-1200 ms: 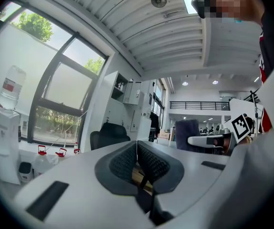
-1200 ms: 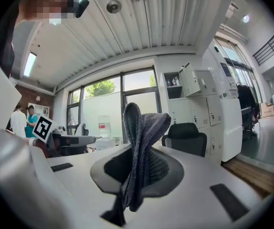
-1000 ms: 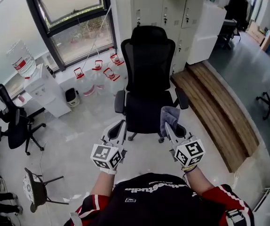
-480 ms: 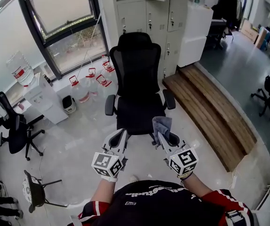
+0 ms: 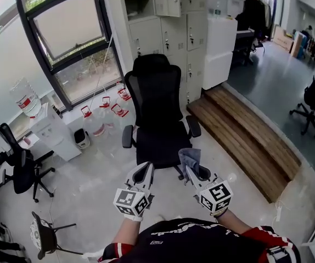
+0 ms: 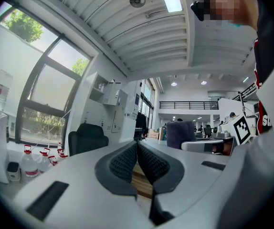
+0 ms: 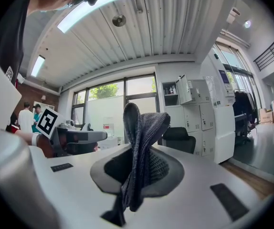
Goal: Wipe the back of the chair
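Observation:
A black mesh office chair (image 5: 158, 108) faces me on the pale floor, its seat toward me and its tall backrest away, before the grey lockers. My right gripper (image 5: 189, 170) is shut on a grey-blue cloth (image 5: 190, 158) that sticks up from its jaws (image 7: 142, 142), just in front of the seat's right corner. My left gripper (image 5: 143, 172) is shut with nothing between its pads, short of the seat's front edge. The chair shows small in the left gripper view (image 6: 87, 137) and behind the cloth in the right gripper view (image 7: 180, 138).
Water jugs with red handles (image 5: 100, 114) stand under the window at the chair's left. A water dispenser (image 5: 50, 130) and another black chair (image 5: 15, 163) are at the left. A low wooden platform (image 5: 245, 136) runs along the right. Lockers (image 5: 171, 26) stand behind.
The chair has slid slightly left and up in the head view as the view tilted up. Both grippers sit a little lower in frame, still shut, the cloth still held.

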